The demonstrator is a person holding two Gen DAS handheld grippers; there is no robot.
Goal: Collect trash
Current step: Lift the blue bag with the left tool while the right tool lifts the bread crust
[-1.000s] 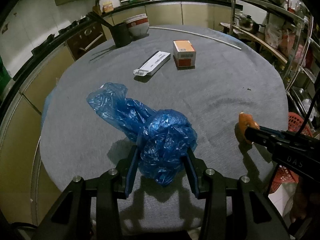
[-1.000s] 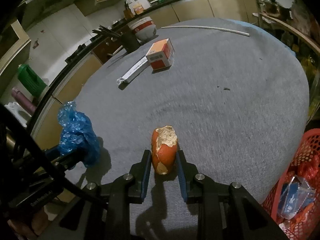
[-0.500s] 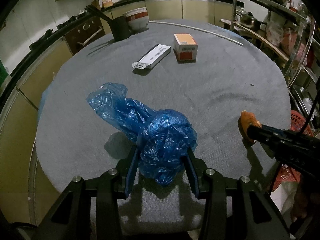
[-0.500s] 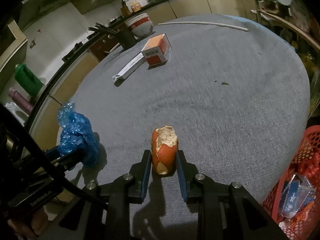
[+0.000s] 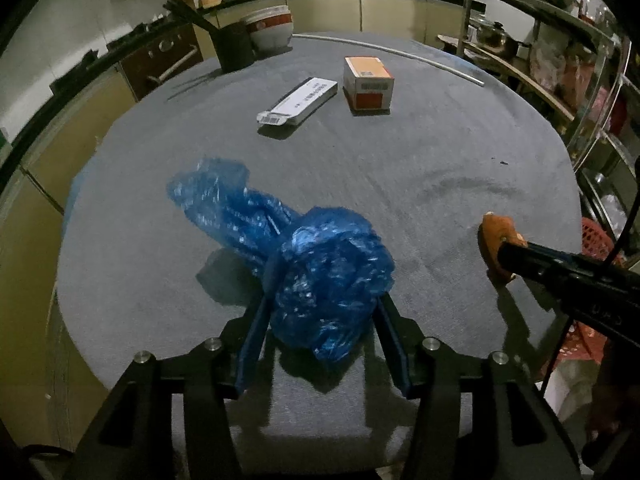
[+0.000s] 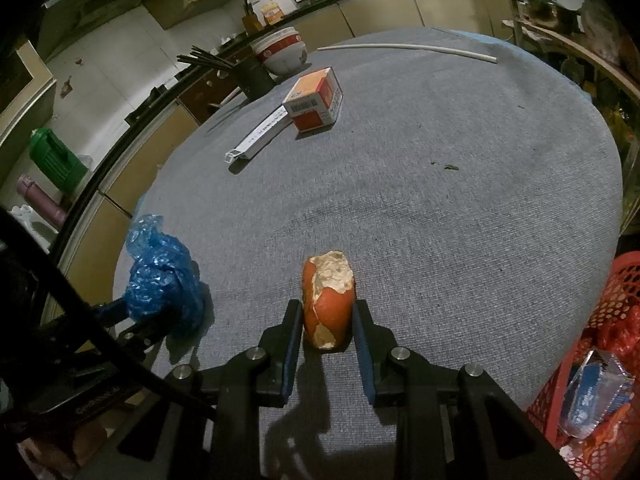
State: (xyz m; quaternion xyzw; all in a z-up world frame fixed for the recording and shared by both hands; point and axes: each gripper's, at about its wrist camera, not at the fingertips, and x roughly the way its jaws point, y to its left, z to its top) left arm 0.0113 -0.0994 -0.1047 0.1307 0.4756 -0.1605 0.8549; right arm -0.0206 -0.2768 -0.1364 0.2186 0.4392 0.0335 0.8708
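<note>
A crumpled blue plastic bag [image 5: 332, 272] hangs between the fingers of my left gripper [image 5: 322, 304], a little above the grey round table [image 5: 440, 152]. The jaws are opening, but both pads still touch the bag. Its loose tail trails off to the far left. My right gripper [image 6: 326, 308] is shut on a piece of orange peel [image 6: 328, 296], standing upright near the table's front edge. That peel [image 5: 494, 236] also shows at the right of the left wrist view. The bag [image 6: 160, 280] appears at the left of the right wrist view.
An orange and white carton [image 5: 368, 82] and a long white box [image 5: 298, 102] lie at the far side. Behind them are a black chopstick holder [image 5: 236, 50], a bowl [image 5: 270, 30] and a thin white tube [image 5: 400, 54]. A red mesh basket [image 6: 612, 340] holding wrappers stands at the right, below the table's edge.
The left jaws have parted slightly around the blue bag. The right gripper and its peel have not moved.
</note>
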